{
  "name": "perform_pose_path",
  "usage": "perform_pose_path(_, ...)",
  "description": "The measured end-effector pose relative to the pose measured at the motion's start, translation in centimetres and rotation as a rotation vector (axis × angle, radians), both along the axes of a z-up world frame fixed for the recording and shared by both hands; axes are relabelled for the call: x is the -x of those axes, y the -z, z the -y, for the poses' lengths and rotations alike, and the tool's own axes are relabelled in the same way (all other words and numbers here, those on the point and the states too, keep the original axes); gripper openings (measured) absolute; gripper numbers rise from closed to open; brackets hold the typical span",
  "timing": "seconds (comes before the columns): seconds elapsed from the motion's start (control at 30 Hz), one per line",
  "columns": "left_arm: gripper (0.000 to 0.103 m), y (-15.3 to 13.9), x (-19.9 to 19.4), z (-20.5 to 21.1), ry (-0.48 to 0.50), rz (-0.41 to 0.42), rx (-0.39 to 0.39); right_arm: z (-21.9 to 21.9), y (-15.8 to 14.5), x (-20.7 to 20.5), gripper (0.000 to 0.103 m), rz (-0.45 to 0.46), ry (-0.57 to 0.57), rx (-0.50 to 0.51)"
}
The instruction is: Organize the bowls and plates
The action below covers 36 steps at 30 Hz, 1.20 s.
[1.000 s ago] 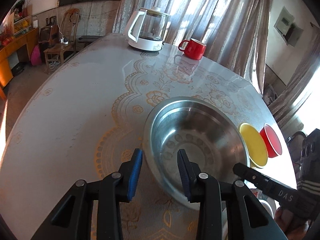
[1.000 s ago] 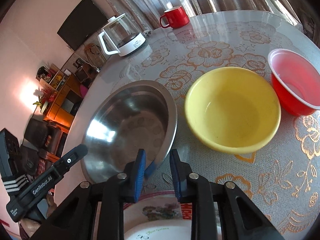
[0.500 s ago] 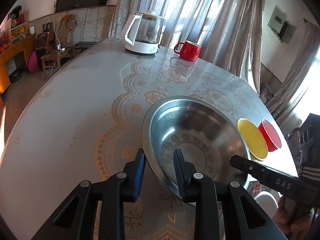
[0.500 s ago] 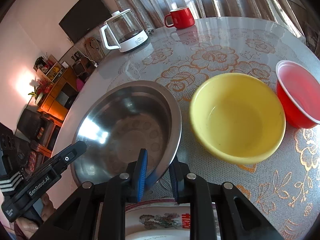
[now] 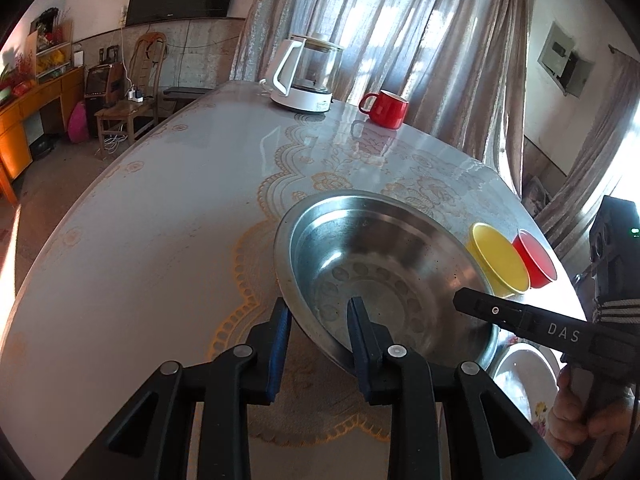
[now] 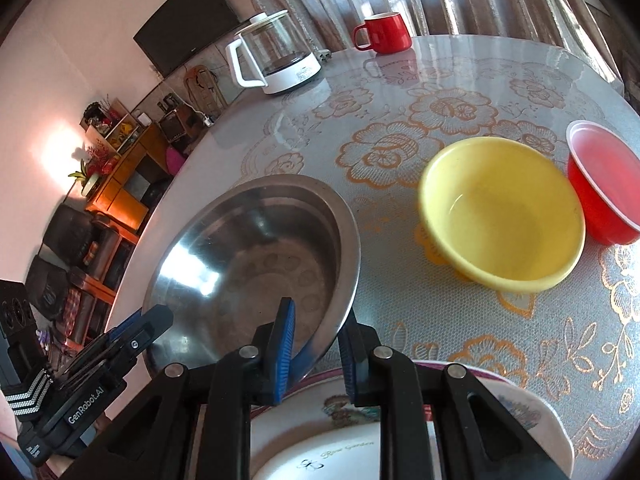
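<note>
Both claws have hold of the same steel bowl, one on each side of it. The left claw straddles the near-left stretch of the rim, one blue pad outside the wall and the other inside the basin, closed down on the metal. The right claw pinches the opposite edge in the same way, its inner pad lying against the shiny inside and the outer one beneath the lip. The bowl sits tilted between them over the lace-patterned worktop; whether its base touches the cloth I cannot tell.

Just under the right claw lies a white plate with a floral print and a pinkish rim, partly covered by the tool. Beyond the steel bowl stands a yellow bowl, upright, and right beside it a red bowl, the two rims close or touching.

At the far edge of the worktop, well apart from all this, a glass kettle on a white base stands next to a red mug, in front of the drawn curtains.
</note>
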<state>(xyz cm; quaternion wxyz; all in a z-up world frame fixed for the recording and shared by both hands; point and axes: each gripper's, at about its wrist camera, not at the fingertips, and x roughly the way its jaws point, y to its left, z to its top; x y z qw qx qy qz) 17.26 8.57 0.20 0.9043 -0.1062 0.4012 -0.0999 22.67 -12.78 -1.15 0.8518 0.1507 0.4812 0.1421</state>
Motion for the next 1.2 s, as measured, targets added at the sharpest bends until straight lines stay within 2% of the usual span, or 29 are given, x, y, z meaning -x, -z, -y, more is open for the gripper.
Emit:
perform_pose_path(0.33,0.029,0.2,4.3,-3.1,-0.07,0.002,0.006,-3.8,0.0,1.0,0.021,0.012,-0.121,0.062)
perform_pose_path(0.6,0.03,0.1,9.5,-4.5,-0.141,0.005,-0.013,-6.3,0.0,4.0,0.021,0.035,-0.225,0.106)
perform_pose_path(0.9,0.03,0.4,13.9,-5.2,-0.196,-0.011,-0.07,-8.4,-0.1,7.9,0.023,0.065,-0.318,0.159)
perform_pose_path(1.2,0.035,0.0,15.7,-4.6,-0.249,0.039,-0.176,-9.6,0.0,10.9,0.029,0.082,-0.353,0.173)
